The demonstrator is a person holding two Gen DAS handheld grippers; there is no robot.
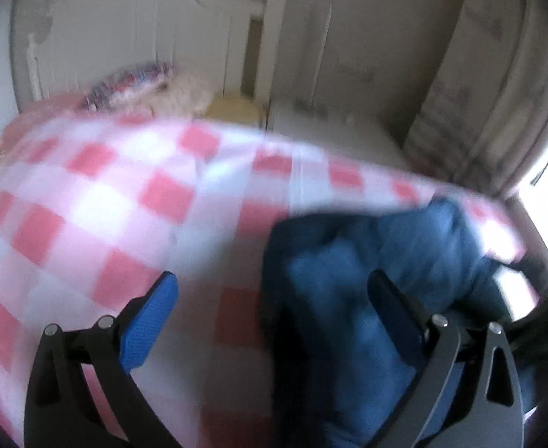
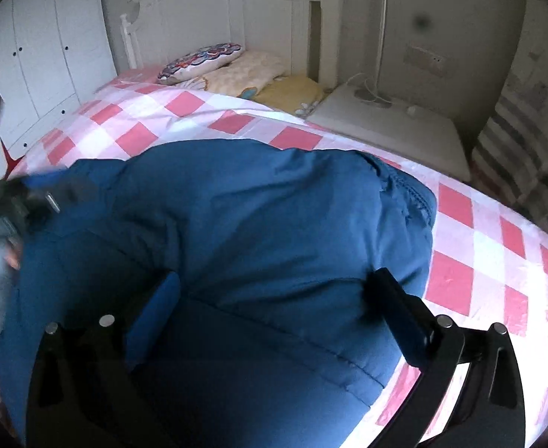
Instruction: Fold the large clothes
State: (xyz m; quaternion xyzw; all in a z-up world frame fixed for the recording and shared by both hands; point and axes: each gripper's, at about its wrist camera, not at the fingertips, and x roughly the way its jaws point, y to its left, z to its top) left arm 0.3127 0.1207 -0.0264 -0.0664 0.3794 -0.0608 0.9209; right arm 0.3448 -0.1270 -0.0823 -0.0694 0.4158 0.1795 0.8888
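A big blue padded jacket (image 2: pixel 259 216) lies bunched on a bed with a pink-and-white check cover (image 2: pixel 472 231). My right gripper (image 2: pixel 274 285) hangs just over the jacket with its jaws wide apart, and the pads press on nothing. In the blurred left wrist view the jacket (image 1: pixel 371 272) sits low on the right. My left gripper (image 1: pixel 274 287) is open above its left edge, one finger over the check cover (image 1: pixel 98 194) and the other over blue cloth. The left gripper (image 2: pixel 16 201) also shows at the left edge of the right wrist view, by the jacket's side.
Pillows (image 2: pixel 203 61) and a yellow cushion (image 2: pixel 292 91) lie by the white headboard (image 2: pixel 218 11). A white nightstand (image 2: pixel 393 127) with a lamp stands right of the bed. White wardrobe doors (image 2: pixel 46 56) are on the left and a striped curtain (image 2: pixel 516 149) on the right.
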